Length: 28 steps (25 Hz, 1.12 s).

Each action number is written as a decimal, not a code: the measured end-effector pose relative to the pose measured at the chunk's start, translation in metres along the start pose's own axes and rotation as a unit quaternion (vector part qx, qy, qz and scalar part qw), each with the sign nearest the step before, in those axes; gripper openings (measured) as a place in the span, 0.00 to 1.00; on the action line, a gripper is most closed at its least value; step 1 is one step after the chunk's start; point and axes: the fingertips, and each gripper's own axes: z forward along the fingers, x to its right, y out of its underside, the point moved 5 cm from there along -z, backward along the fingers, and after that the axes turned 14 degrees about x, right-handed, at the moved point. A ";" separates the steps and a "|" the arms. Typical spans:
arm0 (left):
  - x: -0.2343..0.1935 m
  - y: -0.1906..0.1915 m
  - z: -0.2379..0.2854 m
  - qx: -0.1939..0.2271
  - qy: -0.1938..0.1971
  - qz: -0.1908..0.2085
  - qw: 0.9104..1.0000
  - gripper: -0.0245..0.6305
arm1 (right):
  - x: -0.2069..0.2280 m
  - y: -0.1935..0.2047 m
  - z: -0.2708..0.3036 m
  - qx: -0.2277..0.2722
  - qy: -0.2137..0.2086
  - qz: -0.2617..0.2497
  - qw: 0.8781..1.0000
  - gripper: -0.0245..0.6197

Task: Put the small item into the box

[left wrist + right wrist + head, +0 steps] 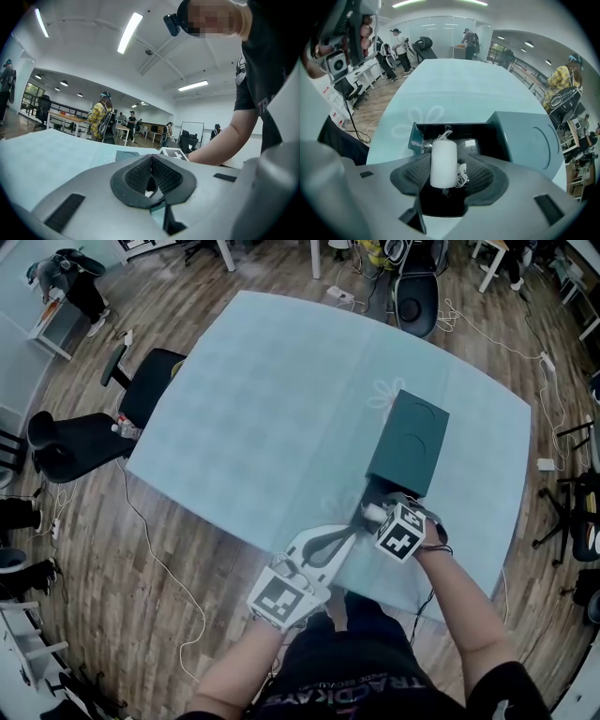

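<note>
The right tongs are gaping over the open box, near right on the counter, seemingly releasing the white roll between them inside; the closed left tongs are idling

Wood floor, black office chair, ceiling strip lights.

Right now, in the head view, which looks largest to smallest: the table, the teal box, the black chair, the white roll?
1. table
2. teal box and black chair: they look alike, and the chair stands farther away, so unranked
3. white roll
</note>
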 end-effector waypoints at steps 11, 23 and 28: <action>0.015 -0.025 -0.020 0.009 0.015 0.022 1.000 0.09 | 0.003 -0.035 -0.047 0.093 0.047 0.068 0.992 0.43; 0.033 -0.061 -0.044 0.035 0.038 0.051 0.997 0.09 | -0.009 -0.082 -0.143 0.336 0.137 0.201 0.910 0.22; 0.039 -0.075 -0.056 0.045 0.045 0.060 0.996 0.09 | -0.023 -0.091 -0.187 0.404 0.187 0.216 0.869 0.07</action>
